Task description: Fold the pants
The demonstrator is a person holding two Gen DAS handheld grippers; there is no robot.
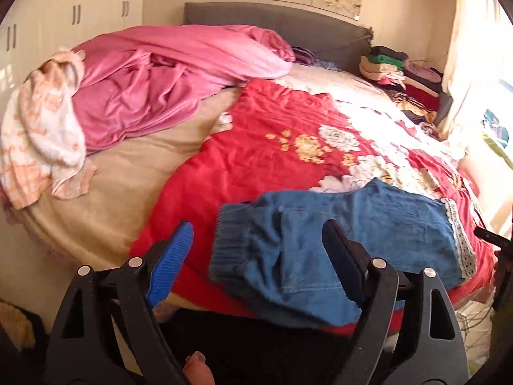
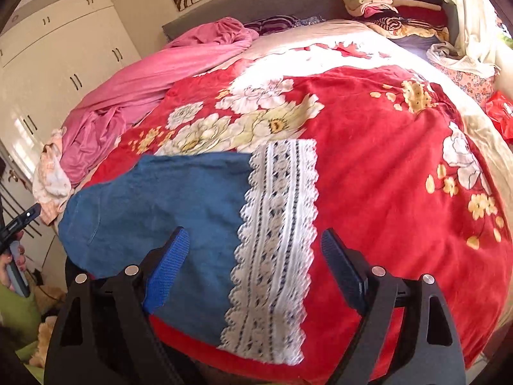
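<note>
Ok, left wrist view: left gripper (image 1: 258,237) has its jaws wide apart with nothing in them, hovering over the ribbed waistband (image 1: 232,240) end of the blue denim pants (image 1: 336,224), which lie flat on the red floral blanket (image 1: 256,147) near the bed's front edge. The pants already look folded into a short block, lace cuff (image 1: 458,240) at the far end. Right wrist view: right gripper (image 2: 253,253) is likewise spread wide and empty, above the white lace cuff (image 2: 275,224) and the denim just beside it. Likely next fold: pinch both layers at each end, lift evenly, bring cuff to waistband, keep edges aligned. Grab cloth only, not the blanket under it.
</note>
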